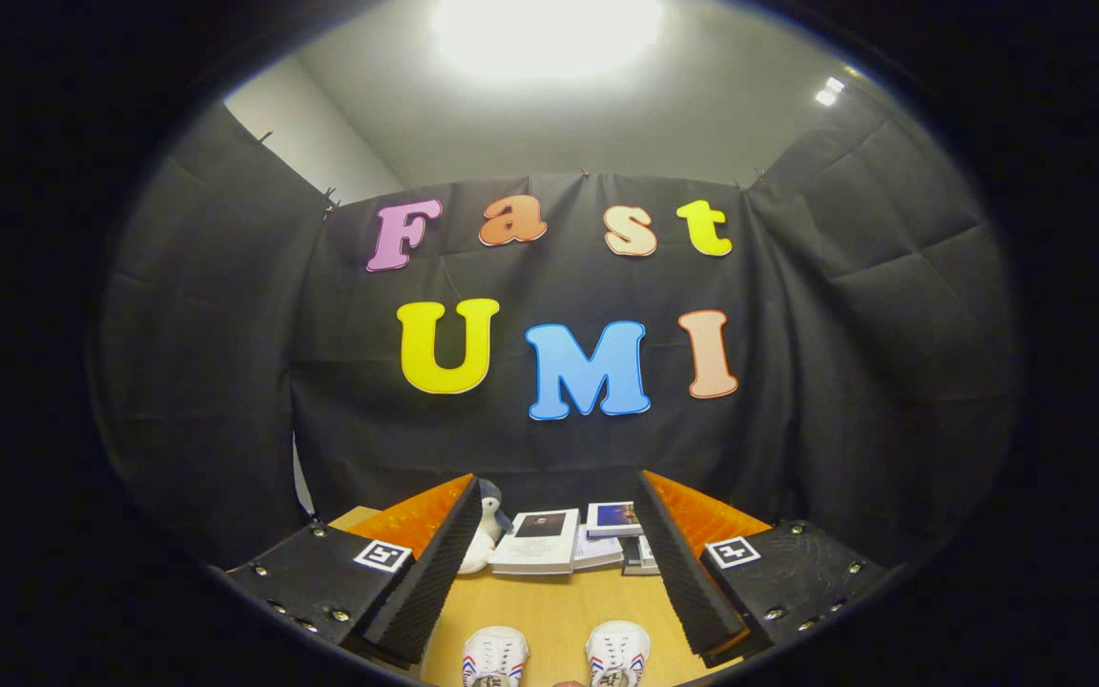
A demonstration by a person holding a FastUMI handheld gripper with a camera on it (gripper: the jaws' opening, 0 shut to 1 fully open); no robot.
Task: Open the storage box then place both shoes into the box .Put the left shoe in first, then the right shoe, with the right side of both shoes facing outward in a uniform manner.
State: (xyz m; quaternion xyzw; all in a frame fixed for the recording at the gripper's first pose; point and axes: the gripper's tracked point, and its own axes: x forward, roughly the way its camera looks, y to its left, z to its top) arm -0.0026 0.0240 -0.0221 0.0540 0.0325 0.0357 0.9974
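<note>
Two white shoes with red and blue side stripes stand side by side on the wooden table (554, 611), toes pointing away from me. One shoe (494, 656) is on the left and the other shoe (617, 654) on the right, both between and under my fingers. My gripper (555, 491) is open, held high above the table, with nothing between its fingers. The left finger (435, 563) and right finger (678, 558) stand wide apart.
At the far side of the table lie several books: a white one (538, 539) and a smaller stack (618, 523) to its right. A small plush penguin (485, 536) stands just left of the books, against the left finger.
</note>
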